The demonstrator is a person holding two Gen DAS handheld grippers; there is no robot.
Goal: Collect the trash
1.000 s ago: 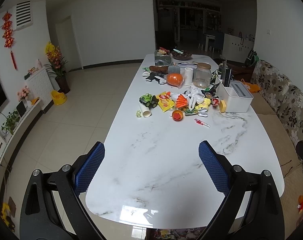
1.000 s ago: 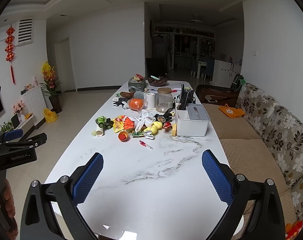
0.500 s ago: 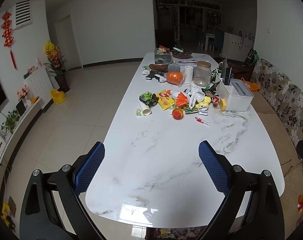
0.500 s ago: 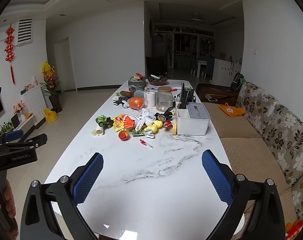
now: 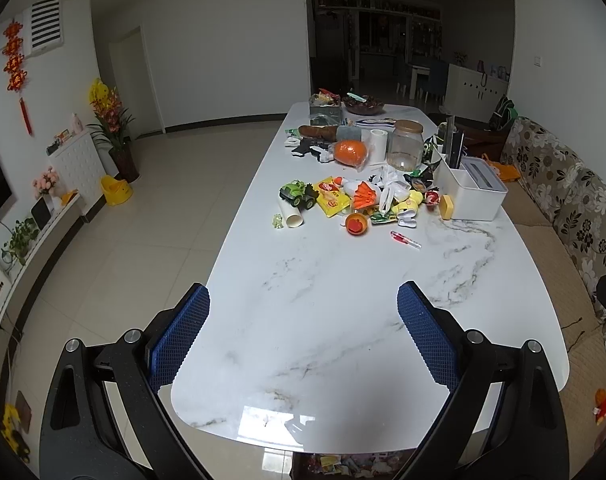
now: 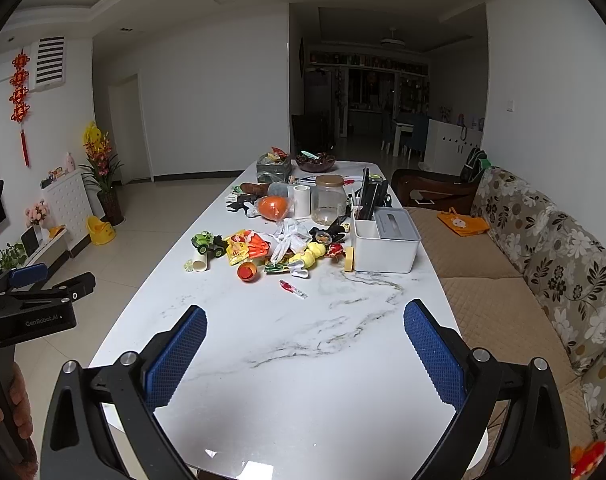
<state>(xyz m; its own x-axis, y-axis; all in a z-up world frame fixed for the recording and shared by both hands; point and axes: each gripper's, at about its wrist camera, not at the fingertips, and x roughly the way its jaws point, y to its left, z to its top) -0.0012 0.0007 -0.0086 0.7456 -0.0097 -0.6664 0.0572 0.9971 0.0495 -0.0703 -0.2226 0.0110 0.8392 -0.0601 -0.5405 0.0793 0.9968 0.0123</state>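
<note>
Both claws are up over the near end of the white marble tabletop (image 5: 343,320), and both are spread wide with nothing between the blue pads. The left claw (image 5: 303,328) hangs above bare marble near the table's left edge; the right claw (image 6: 305,344) does the same, a little further along. In the right wrist view the left claw shows again at the far left edge, gripped by the person's hand (image 6: 11,404).

Now the trash: it all sits in a heap around the middle of the tabletop, well apart from either claw. Nearest lies a red pen-like stick (image 5: 405,239), alone on the marble. Just behind it, an orange round lid (image 5: 357,224) with a yellow snack wrapper (image 5: 333,200) beside it, then a green toy truck (image 5: 298,195) next to a white tube (image 5: 291,214) (lying on its side). A crumpled white bag (image 6: 289,236) sits in the thick of the pile, with a yellow toy (image 6: 309,254) at its edge.

To the right of the heap stands a white box (image 5: 473,194). Further back, a glass jar (image 5: 405,144) stands upright beside a paper roll (image 5: 377,142) and an orange ball (image 5: 350,152). A floral sofa (image 6: 551,256) runs along the right side.
</note>
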